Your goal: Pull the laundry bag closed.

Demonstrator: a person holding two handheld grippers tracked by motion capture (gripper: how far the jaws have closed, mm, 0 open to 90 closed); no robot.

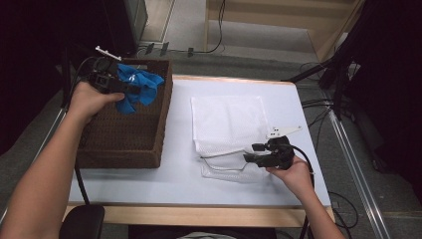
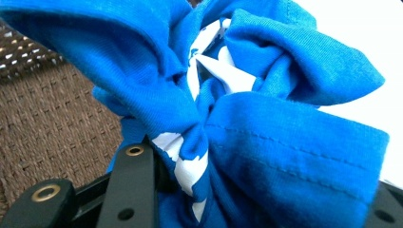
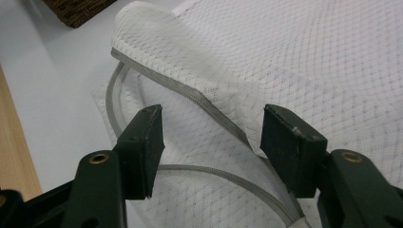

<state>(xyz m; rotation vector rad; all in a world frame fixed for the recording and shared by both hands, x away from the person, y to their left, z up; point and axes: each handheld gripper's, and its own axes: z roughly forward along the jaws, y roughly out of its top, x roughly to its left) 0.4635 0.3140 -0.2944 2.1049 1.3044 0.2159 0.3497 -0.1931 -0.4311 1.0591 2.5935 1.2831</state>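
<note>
A blue cloth with white patches (image 1: 143, 83) hangs bunched above the brown wicker basket (image 1: 124, 144) at the table's left. My left gripper (image 1: 130, 89) is shut on it, and in the left gripper view the blue cloth (image 2: 266, 85) bulges out between the black jaws of that gripper (image 2: 260, 171). A white mesh bag (image 1: 226, 119) lies flat mid-table with its zip mouth toward the front. My right gripper (image 1: 251, 153) rests at that mouth. In the right gripper view this gripper (image 3: 214, 137) stands open, with the raised zip edge (image 3: 190, 95) of the mesh bag (image 3: 309, 57) running between its pads and past the right one.
The white table top (image 1: 179, 174) has a wooden front edge. Cables and dark stands sit on the floor to the right and behind. A basket corner (image 3: 76, 12) lies far left of the bag.
</note>
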